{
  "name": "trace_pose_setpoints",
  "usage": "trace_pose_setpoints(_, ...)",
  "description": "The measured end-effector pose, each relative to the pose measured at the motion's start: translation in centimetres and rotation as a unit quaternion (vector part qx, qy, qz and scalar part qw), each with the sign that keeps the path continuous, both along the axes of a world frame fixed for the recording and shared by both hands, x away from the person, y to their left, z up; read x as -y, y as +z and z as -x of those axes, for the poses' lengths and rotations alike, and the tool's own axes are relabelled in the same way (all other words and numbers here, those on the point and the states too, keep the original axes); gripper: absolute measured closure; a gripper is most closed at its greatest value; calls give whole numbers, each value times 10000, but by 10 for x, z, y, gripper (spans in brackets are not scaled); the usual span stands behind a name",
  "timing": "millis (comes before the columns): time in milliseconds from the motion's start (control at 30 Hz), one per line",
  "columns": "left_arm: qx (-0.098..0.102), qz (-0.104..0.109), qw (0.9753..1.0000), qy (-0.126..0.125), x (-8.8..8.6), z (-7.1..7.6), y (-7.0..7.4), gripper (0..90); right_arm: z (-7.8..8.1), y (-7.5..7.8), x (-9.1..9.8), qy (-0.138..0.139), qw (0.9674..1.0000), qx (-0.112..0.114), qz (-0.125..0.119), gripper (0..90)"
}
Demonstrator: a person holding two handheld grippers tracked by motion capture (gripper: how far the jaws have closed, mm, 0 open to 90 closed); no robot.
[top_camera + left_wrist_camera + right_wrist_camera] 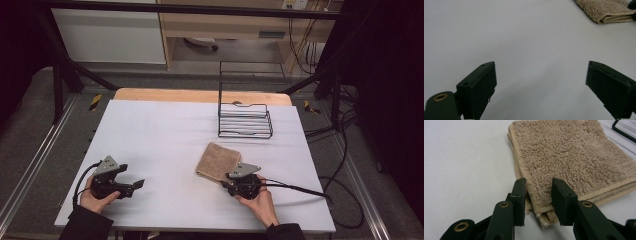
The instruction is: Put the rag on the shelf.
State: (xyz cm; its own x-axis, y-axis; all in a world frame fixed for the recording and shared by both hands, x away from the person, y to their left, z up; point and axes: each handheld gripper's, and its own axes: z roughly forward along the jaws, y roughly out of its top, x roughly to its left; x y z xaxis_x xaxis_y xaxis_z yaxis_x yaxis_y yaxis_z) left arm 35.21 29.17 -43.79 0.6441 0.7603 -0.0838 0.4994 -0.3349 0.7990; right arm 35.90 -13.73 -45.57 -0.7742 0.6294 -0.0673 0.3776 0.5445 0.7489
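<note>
Right gripper pinching the near corner of a folded tan towel

No brand, label or writing I can read anywhere. The right jaws sit narrow with the towel's corner bunched between them, pads touching the pile. Left gripper sits wide apart over the bare white table, nothing between. The towel lies mid-table, near the black wire rack
</note>
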Motion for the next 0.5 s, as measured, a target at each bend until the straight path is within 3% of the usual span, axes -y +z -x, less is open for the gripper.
trace_pose_setpoints(133,1,5,10000,-3,0,0,0,98,1,0,-2,22,9999,44,115,658)
trace_pose_setpoints(233,-5,-15,10000,-16,0,0,0,98,-1,1,-1,26,9998,89,191,727)
trace_pose_setpoints(500,-5,-10,10000,-8,0,0,0,100,-6,4,1,-4,9998,-102,145,842)
